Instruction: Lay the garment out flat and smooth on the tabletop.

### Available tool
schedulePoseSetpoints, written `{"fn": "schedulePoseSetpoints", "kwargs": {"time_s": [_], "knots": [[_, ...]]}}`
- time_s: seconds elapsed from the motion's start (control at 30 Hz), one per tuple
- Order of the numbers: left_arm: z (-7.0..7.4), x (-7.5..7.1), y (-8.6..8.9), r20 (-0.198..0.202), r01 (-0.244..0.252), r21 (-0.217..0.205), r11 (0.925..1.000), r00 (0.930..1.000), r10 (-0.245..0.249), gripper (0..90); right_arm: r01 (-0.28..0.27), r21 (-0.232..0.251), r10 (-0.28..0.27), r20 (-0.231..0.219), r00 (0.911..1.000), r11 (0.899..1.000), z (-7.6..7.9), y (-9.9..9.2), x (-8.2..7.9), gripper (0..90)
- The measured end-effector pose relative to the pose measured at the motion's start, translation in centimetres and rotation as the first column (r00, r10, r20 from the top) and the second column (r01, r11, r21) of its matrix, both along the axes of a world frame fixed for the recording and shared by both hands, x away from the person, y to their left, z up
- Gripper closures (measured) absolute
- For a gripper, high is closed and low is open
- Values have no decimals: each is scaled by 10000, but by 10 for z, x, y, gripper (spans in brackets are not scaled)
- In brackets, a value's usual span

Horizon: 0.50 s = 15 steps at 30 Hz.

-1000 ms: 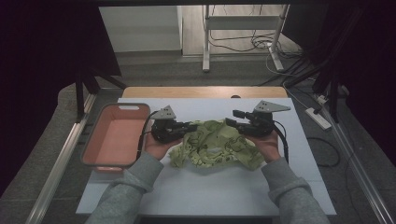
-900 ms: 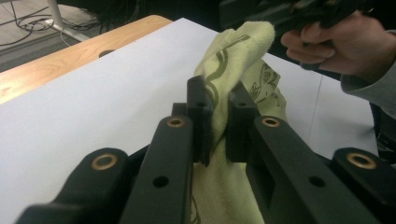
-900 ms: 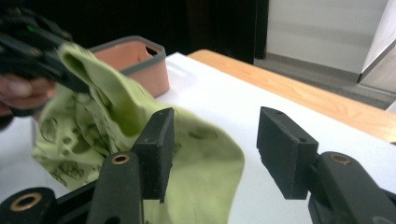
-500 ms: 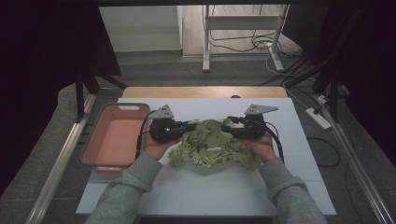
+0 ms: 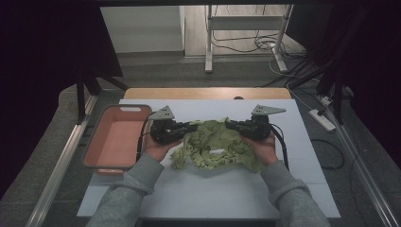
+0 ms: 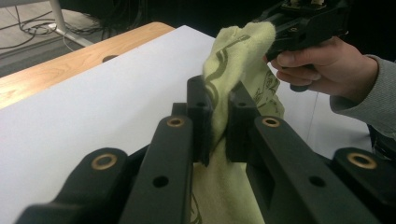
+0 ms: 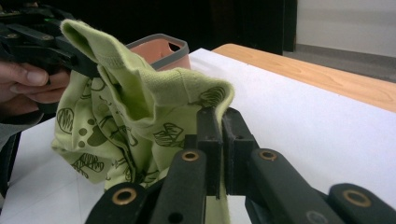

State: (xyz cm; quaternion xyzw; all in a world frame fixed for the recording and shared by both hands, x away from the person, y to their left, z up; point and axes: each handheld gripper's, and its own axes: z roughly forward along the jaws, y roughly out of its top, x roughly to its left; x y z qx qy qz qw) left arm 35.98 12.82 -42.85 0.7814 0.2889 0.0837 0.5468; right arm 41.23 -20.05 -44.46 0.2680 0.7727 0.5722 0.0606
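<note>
Two grippers are gripping one green patterned cloth (image 5: pixel 215 146) above the white table (image 5: pixel 198 189): left gripper (image 5: pixel 191 126) is pinching its left edge; right gripper (image 5: pixel 230 125), jaws just closing, is clamping its right edge. Salmon bin (image 5: pixel 94 161) is sitting just left.

The soft yellow-green cloth (image 5: pixel 215 146) has dark green doodle shapes and dots; the plastic bin (image 5: pixel 97 163) is pink with a grey rim.
</note>
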Motion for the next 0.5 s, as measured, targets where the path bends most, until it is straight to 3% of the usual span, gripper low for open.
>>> {"fn": "schedulePoseSetpoints", "kwargs": {"time_s": [0.5], "knots": [[5,-2,6,88,-245,-375,9990,9997,249,824,100,797,-140,495,9987,9968,16,-3,-10,880]]}}
